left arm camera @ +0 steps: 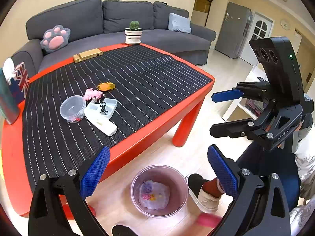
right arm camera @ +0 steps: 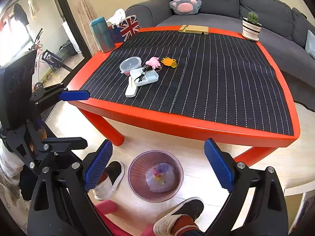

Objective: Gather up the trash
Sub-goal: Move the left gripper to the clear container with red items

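A translucent pink bin [left arm camera: 177, 208] stands on the floor by the red table; it also shows in the right wrist view [right arm camera: 137, 188]. A crumpled clear wrapper [left arm camera: 154, 195] with coloured bits lies inside it, seen too in the right wrist view [right arm camera: 159, 177]. My left gripper [left arm camera: 158, 167] is open and empty above the bin. My right gripper [right arm camera: 157, 164] is open and empty above it too. The right gripper [left arm camera: 222, 114] shows in the left wrist view, and the left gripper [right arm camera: 78, 118] in the right wrist view.
On the table's black mat [left arm camera: 137, 82] lie a clear lidded tub [left arm camera: 72, 108], a white tray [left arm camera: 101, 109] with a keyring, a white bar [left arm camera: 103, 124], pink [left arm camera: 92, 94] and orange [left arm camera: 106, 86] toys, a cactus pot [left arm camera: 133, 33] and a gold box [left arm camera: 87, 54]. The person's slippered feet [left arm camera: 204, 192] flank the bin.
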`<state>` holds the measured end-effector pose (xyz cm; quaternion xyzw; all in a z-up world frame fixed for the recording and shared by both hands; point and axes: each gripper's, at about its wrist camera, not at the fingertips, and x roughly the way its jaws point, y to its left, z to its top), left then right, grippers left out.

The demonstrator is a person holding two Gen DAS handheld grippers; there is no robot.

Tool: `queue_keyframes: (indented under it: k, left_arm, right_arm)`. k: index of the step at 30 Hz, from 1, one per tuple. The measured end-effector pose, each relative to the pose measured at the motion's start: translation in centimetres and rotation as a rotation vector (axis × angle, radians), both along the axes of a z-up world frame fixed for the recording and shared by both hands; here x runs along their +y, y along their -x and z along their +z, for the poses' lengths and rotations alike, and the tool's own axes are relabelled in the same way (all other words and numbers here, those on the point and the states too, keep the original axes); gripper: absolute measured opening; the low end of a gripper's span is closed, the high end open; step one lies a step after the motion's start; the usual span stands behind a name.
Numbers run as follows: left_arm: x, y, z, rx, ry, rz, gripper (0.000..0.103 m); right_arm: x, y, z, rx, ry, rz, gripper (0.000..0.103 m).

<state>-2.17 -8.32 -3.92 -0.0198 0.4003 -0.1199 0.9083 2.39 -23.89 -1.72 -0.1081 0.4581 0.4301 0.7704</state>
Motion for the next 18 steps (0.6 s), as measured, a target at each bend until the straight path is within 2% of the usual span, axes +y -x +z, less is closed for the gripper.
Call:
queue_keyframes:
  k: [11,18]
  left_arm:
    - [1.1,-0.1,0.1,0.003,0.004,0.038,0.095]
    - [2.7,-0.3,1.3,-0.02,0.006,0.081,0.095]
  right_arm:
    - [0.6,0.0,0.3,0.001,-0.011,0.011,0.093]
    - [1.5,-0.6,1.6,-0.021,-0.028,0.014,0.093]
